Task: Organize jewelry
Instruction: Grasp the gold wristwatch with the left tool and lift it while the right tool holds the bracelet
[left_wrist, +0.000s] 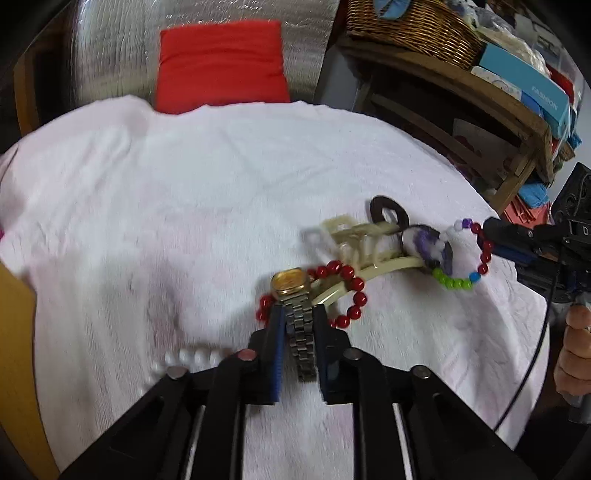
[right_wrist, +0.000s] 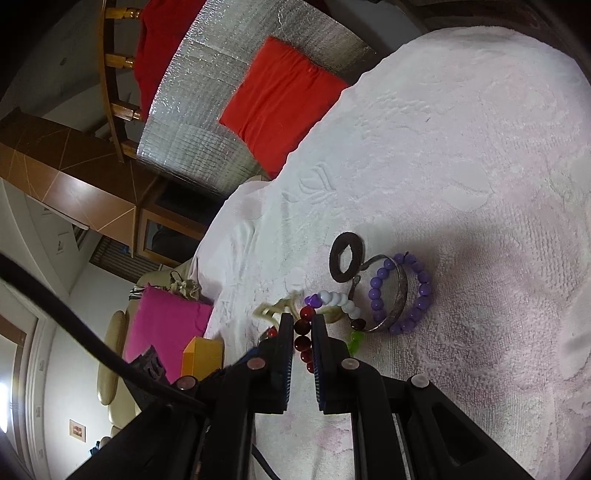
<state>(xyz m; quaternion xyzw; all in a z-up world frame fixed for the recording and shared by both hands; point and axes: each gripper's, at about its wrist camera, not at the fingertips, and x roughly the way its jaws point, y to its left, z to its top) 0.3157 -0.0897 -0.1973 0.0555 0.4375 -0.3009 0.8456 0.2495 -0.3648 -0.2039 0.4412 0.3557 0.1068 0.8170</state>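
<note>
Gripping jewelry with both tools over the towel-covered surface; watch band axis in line with left tool.

Left wrist view: left tool (left_wrist: 298, 314) clenched on the metal band of the gold-faced watch (left_wrist: 295, 295), band running straight along the fingers, face at the far end just past the tips. Watch lying across the red bead bracelet (left_wrist: 343, 295) and touching the cream hair claw (left_wrist: 354, 243); likely to drag both if lifted carelessly. White bead strand (left_wrist: 184, 360) near, to the left. Right tool (left_wrist: 517, 240) seen at the right edge, tips at the multicoloured bead bracelet (left_wrist: 465, 254).

Right wrist view: right tool (right_wrist: 298, 325) clamped on the dark red beads of the multicoloured bead bracelet (right_wrist: 334, 299), loop extending ahead and right. Purple bead bracelet (right_wrist: 399, 291) and metal bangle (right_wrist: 391, 295) just beyond, dark ring (right_wrist: 345, 258) farther. White towel (right_wrist: 461, 147) beneath.
</note>
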